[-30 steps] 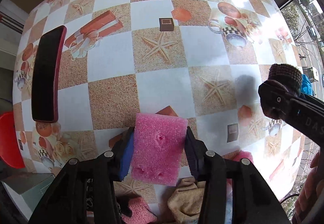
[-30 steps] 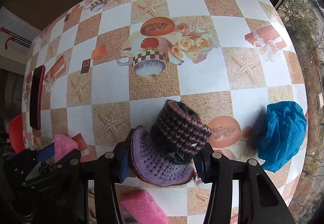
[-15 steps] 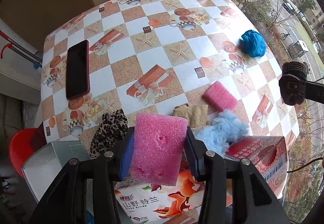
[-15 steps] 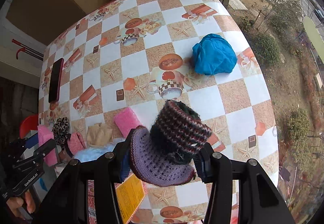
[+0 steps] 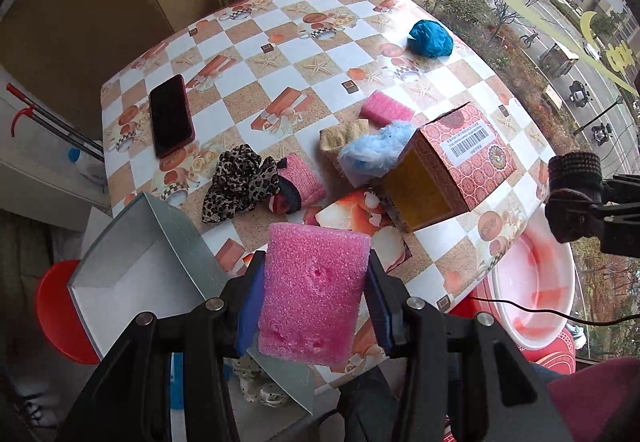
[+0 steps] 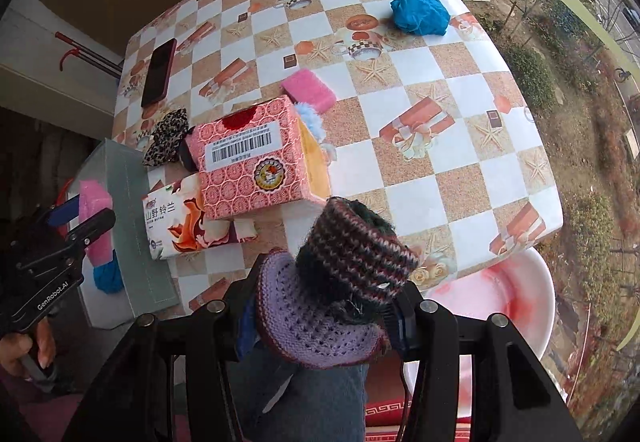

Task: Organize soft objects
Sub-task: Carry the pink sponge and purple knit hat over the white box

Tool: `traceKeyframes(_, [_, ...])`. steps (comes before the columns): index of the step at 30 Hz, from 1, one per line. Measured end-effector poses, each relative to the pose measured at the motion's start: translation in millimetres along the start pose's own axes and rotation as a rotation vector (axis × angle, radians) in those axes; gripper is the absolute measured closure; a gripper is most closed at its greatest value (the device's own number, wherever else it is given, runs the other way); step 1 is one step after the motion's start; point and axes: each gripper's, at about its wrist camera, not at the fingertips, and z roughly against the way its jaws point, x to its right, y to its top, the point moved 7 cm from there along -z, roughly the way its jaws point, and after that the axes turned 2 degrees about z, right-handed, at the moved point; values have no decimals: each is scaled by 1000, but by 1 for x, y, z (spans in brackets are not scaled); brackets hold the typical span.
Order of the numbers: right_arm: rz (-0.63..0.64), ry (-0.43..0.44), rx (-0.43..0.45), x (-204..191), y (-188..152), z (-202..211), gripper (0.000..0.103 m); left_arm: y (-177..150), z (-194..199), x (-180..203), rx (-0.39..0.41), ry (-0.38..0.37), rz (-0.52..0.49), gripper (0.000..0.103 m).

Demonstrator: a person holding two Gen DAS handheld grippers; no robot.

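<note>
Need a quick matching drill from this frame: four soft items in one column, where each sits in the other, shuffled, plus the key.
Items:
1. pink sponge block
2. knitted piece
3. blue crumpled cloth
4. leopard scrunchie

Places:
A. alone at the table's far right
B. clamped in the left gripper
C. on the table near the black phone
D. clamped in the right gripper

Pairs: 1-B, 2-D, 3-A, 4-C
</note>
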Motion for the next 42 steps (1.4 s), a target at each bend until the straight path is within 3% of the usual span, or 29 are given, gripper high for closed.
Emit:
traceKeyframes(4, [129, 33, 1, -54, -6, 0, 51, -17, 14, -22, 19, 18, 53, 53])
traceKeyframes(11, [321, 71, 26, -135, 12, -3, 51, -46, 30, -67, 50, 71, 188, 53])
traceKeyframes(20, [541, 108, -17, -218, 5, -22, 51, -91, 30, -103, 21, 117, 331, 53])
traceKeyframes(30, [611, 117, -68, -240, -11, -33, 51, -114, 35, -116, 16, 134, 410, 53])
traceKeyframes(42, [614, 109, -76, -239, -16, -35, 51, -118, 35, -114, 18, 135, 414, 53])
